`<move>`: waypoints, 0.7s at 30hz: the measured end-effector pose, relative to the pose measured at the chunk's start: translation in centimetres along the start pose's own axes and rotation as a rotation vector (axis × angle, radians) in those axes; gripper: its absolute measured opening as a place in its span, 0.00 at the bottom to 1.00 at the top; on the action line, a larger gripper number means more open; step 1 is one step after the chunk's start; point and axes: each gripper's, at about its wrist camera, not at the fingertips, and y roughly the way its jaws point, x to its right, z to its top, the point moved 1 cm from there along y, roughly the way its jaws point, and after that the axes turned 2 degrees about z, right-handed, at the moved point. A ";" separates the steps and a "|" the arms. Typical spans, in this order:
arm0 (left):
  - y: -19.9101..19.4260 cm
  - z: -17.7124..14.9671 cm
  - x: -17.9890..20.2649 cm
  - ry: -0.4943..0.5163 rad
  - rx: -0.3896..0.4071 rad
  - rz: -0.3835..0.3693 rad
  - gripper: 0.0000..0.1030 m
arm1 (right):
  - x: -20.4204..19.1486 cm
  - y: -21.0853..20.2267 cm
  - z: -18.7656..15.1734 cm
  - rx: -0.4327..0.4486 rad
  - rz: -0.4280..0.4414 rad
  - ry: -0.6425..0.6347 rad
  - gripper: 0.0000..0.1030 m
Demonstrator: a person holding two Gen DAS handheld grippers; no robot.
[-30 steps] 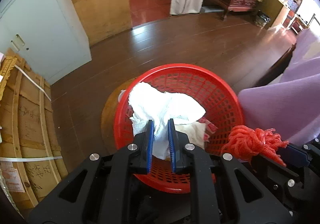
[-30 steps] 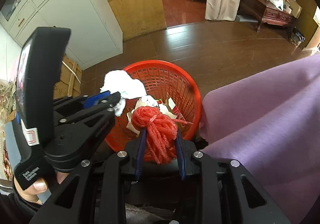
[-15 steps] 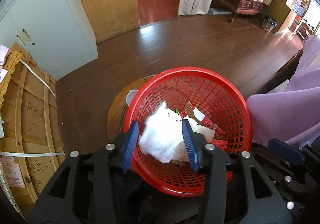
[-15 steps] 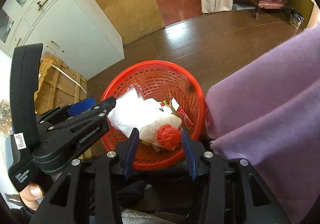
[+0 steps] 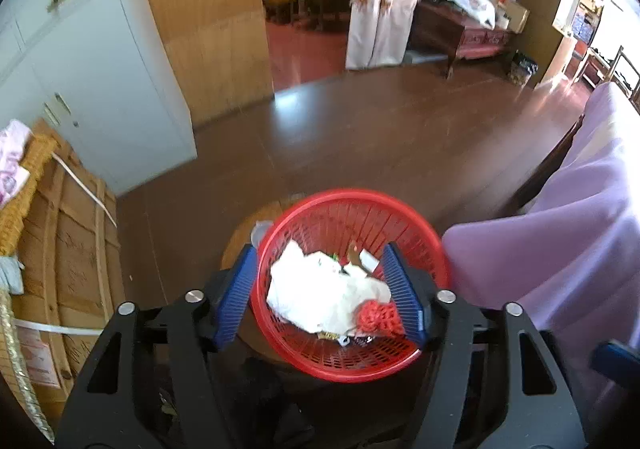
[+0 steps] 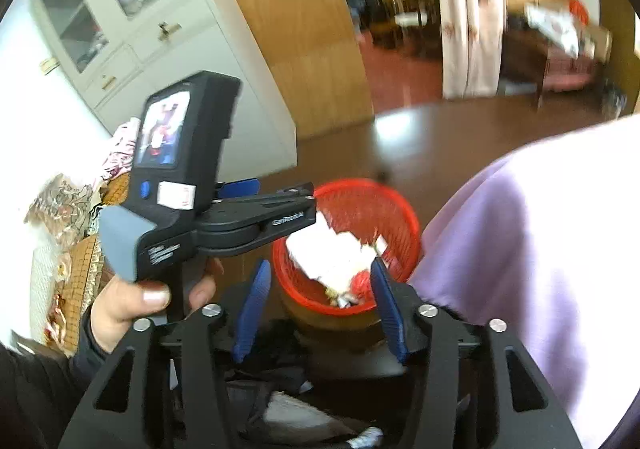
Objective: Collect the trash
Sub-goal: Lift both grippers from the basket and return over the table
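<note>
Trash lies in the red basket [image 5: 400, 213]: a crumpled white tissue [image 5: 320, 295] fills its middle, and a red net wad [image 5: 376, 317] sits touching the tissue at about 4 o'clock of the basket floor. Small scraps of paper and wrapper show around them, too blurred to name. The basket stands on a round wooden stool [image 5: 240, 239], whose top shows at the basket's 9 o'clock.

Left tool [image 5: 320, 291] hangs above the basket with its blue pads [image 5: 236, 299] wide apart and opening; nothing is pressed between them, and the tissue seen in the gap lies down in the basket. Right tool [image 6: 316, 303] is likewise spread and opening, with nothing clamped, the basket [image 6: 384, 205] showing in the gap below.

In the right wrist view a hand [image 6: 132, 301] grips the left tool's handle at 9 o'clock. Purple cloth [image 5: 560, 249] drapes just beside the basket at 3 o'clock. Dark wood floor [image 5: 360, 137] runs off toward 12 o'clock, a white cabinet [image 5: 100, 89] stands at 10 o'clock, and a wooden crate [image 5: 60, 269] at 8 o'clock.
</note>
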 end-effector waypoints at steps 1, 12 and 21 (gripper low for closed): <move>-1.1 0.4 0.4 0.001 0.026 -0.005 0.66 | 0.0 -1.3 0.0 0.026 -0.019 -0.013 0.54; -11.3 2.2 11.2 0.163 0.218 -0.155 0.79 | 6.7 -15.9 -3.4 0.208 -0.313 0.060 0.58; -19.5 -1.2 28.5 0.511 0.324 -0.407 0.84 | 17.5 -26.5 -10.9 0.256 -0.555 0.332 0.59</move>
